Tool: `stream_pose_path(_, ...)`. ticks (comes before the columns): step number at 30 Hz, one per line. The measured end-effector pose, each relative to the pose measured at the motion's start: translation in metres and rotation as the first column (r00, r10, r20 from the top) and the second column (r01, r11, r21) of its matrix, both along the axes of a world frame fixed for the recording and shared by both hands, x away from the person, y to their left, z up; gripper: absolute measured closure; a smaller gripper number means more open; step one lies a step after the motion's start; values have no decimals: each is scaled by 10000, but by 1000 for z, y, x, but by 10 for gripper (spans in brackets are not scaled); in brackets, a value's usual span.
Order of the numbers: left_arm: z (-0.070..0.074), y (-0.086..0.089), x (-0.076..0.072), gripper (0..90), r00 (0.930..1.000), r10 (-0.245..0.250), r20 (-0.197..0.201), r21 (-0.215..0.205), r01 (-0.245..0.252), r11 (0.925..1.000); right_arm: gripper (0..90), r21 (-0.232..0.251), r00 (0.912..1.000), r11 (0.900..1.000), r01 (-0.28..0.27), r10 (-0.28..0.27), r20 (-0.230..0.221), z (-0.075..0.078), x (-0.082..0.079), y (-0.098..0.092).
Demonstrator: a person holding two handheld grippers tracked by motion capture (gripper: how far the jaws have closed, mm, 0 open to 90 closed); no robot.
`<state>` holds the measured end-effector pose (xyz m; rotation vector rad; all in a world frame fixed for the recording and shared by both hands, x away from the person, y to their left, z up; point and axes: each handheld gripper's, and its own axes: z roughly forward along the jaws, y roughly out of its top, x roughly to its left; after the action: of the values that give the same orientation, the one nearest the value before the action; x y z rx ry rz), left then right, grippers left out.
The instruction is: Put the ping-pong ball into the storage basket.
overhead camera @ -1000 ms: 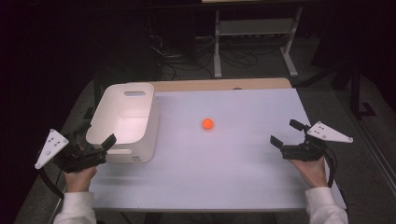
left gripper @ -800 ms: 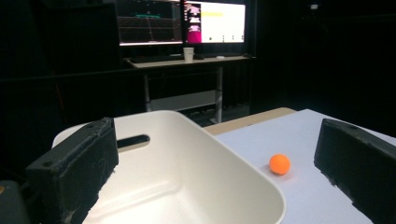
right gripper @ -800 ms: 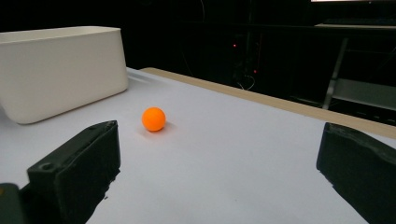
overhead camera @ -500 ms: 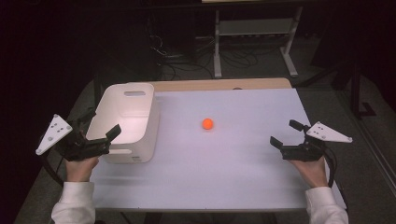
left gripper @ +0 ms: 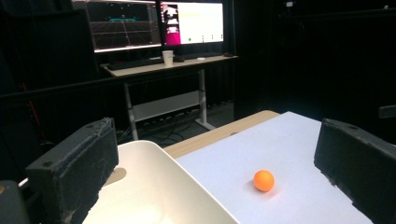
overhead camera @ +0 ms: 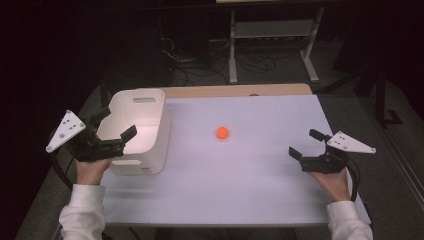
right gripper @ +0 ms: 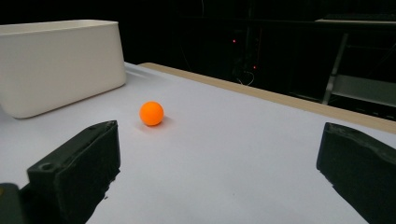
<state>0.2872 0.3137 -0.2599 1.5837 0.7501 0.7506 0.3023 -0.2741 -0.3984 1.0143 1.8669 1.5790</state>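
Ball (overhead camera: 222, 132) alone on table (overhead camera: 260, 200), between two open claws.

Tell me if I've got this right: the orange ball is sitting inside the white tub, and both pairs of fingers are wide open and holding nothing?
Not quite. The orange ball is not inside the white tub; it lies on the bare table, off to the tub's side and apart from it, as the high view shows. The rest holds: the left gripper and the right gripper both have their fingers wide open and hold nothing.
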Motion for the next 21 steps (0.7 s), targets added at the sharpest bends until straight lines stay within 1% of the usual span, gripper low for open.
stream_pose_path(2,1,0,1,0,10000,-21,-3,14,21,10000,0,-36,10000,10000,-9,9,7,0,0,0)
stream_pose_path(3,2,-1,3,0,10000,-41,-87,76,42,10000,0,-48,10000,10000,-28,28,2,0,0,0)
stream_pose_path(7,3,-1,7,0,9997,-74,-219,173,78,9998,0,-59,10000,10000,-43,43,4,-1,0,1)
stream_pose_path(8,3,-1,9,0,9997,-78,-231,66,80,9999,0,-63,10000,10000,-57,57,-10,-1,0,1)
stream_pose_path(9,3,-1,10,0,9995,-69,-307,189,75,9998,0,-76,10000,9999,-66,66,-24,-1,0,1)
stream_pose_path(13,4,-1,13,0,9991,-79,-406,244,89,9997,0,-100,9999,9999,-79,79,-65,-2,0,2)
stream_pose_path(14,3,-2,15,0,9986,-74,-527,216,86,9997,0,-116,9999,9999,-81,80,-116,-2,0,3)
stream_pose_path(16,3,-3,17,0,9985,-61,-547,291,77,9995,0,-125,9999,9999,-96,94,-125,-2,0,3)
stream_pose_path(17,3,-2,19,0,9982,-88,-590,436,113,9990,0,-127,9999,9999,-104,103,-117,-2,0,3)
stream_pose_path(21,2,-5,26,0,9968,-131,-785,366,160,9992,0,-152,9999,9998,-120,118,-107,-2,-1,3)
